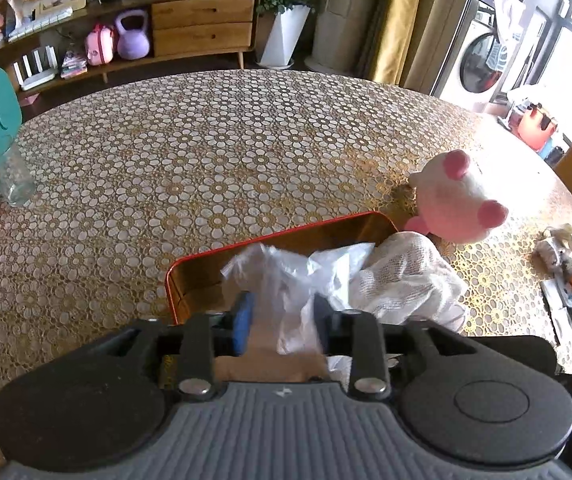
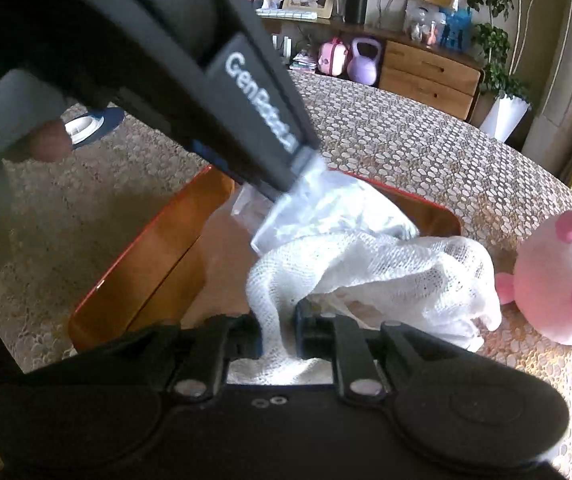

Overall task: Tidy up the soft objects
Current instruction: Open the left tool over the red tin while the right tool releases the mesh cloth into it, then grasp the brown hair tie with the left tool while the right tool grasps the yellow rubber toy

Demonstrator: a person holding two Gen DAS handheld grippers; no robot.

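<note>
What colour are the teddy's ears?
Pink. The plush toy has a pale body with pink ears, clearest in the left wrist view.

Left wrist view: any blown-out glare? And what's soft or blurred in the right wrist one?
Left wrist view: window light at right blows out the tablecloth behind the pink plush toy and washes its top; fisheye bends the table edge. Right wrist view: the left gripper crosses close to the lens, soft and smeared; the mesh cloth stays fairly sharp.
</note>
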